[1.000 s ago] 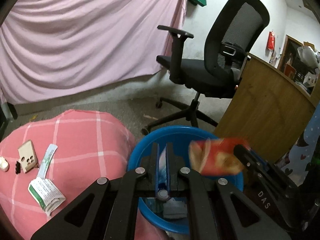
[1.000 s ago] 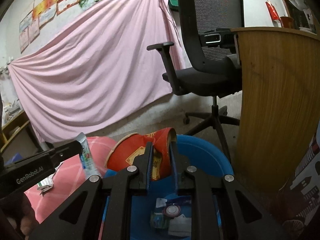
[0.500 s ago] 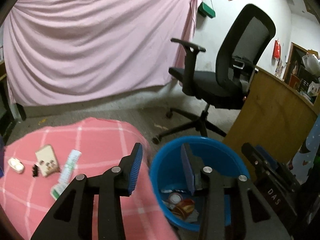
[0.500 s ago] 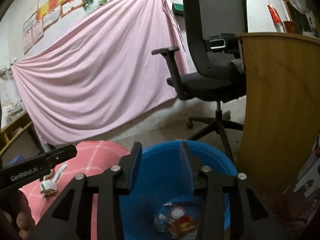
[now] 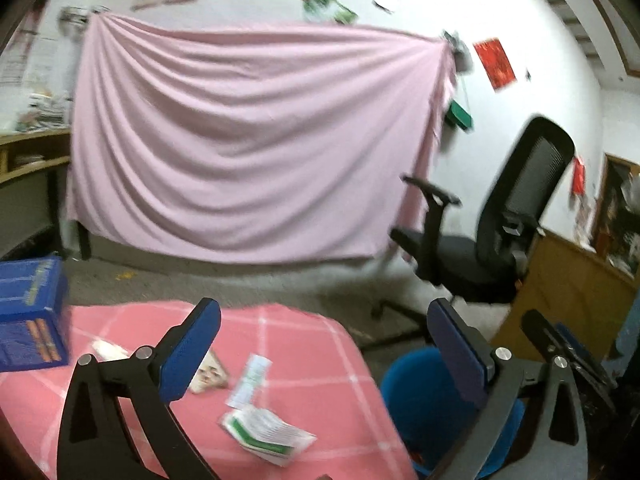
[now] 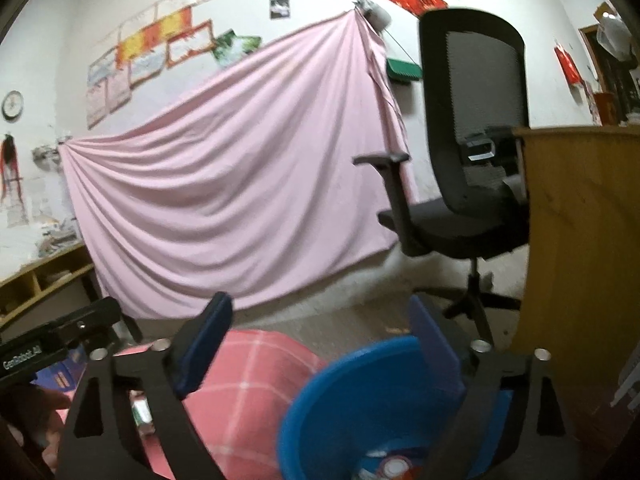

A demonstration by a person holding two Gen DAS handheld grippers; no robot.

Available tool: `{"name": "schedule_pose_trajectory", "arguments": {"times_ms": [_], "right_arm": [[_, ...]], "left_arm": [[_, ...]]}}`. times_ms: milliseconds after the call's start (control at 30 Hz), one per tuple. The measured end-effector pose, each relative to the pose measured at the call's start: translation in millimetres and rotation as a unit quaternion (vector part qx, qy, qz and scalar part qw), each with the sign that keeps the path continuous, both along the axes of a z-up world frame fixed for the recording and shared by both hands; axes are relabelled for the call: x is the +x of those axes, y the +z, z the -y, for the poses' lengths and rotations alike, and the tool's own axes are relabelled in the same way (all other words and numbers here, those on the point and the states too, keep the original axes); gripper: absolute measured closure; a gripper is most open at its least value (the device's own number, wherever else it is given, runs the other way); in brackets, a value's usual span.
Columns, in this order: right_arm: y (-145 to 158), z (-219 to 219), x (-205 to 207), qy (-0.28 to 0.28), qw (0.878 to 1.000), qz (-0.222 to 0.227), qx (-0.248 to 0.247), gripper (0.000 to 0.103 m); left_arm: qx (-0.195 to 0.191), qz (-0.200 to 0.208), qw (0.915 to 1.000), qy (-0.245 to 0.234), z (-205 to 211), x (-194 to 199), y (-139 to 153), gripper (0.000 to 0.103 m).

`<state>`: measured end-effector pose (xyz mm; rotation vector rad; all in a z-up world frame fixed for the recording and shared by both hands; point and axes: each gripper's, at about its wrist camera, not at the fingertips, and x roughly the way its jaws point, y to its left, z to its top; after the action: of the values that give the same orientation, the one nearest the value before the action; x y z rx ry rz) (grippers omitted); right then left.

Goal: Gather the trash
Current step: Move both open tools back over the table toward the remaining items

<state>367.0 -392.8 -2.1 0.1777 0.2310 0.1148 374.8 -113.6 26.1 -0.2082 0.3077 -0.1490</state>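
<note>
A blue bin (image 6: 356, 404) stands beside a table under a pink checked cloth (image 5: 304, 344); some wrappers lie at its bottom (image 6: 394, 468). On the cloth rest a green-and-white packet (image 5: 268, 434), a slim white sachet (image 5: 250, 376) and a small card (image 5: 210, 374). My left gripper (image 5: 324, 334) hovers above the cloth's right part, its jaws opening wide with nothing between them. My right gripper (image 6: 320, 328) hangs over the bin's rim, its jaws also opening and bare. The bin (image 5: 424, 396) shows in the left wrist view at lower right.
A black office chair (image 5: 492, 236) and a wooden desk (image 6: 576, 248) stand right of the bin. A pink sheet (image 5: 248, 140) hangs on the far wall. A blue box (image 5: 28, 316) sits at the cloth's left edge. The other gripper's body (image 6: 52, 344) shows at left.
Both grippers let go of their trash, the red wrapper and a small packet, which now lies in the bin. Both opened wide and rose; the left swung left over the cloth.
</note>
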Motion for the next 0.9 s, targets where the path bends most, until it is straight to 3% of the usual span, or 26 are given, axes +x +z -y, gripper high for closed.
{"name": "schedule_pose_trajectory", "arguments": {"times_ms": [467,900], "right_arm": [[27,-75,-25,0.074,0.991,0.106,-0.036,0.0],[27,-129,-33,0.127,0.984,0.111,-0.052,0.0]], "left_arm": [[0.015,0.048,0.9963,0.07,-88,-42,-3,0.002],[0.031,0.058,0.992,0.108,-143,-59,-26,0.002]]}}
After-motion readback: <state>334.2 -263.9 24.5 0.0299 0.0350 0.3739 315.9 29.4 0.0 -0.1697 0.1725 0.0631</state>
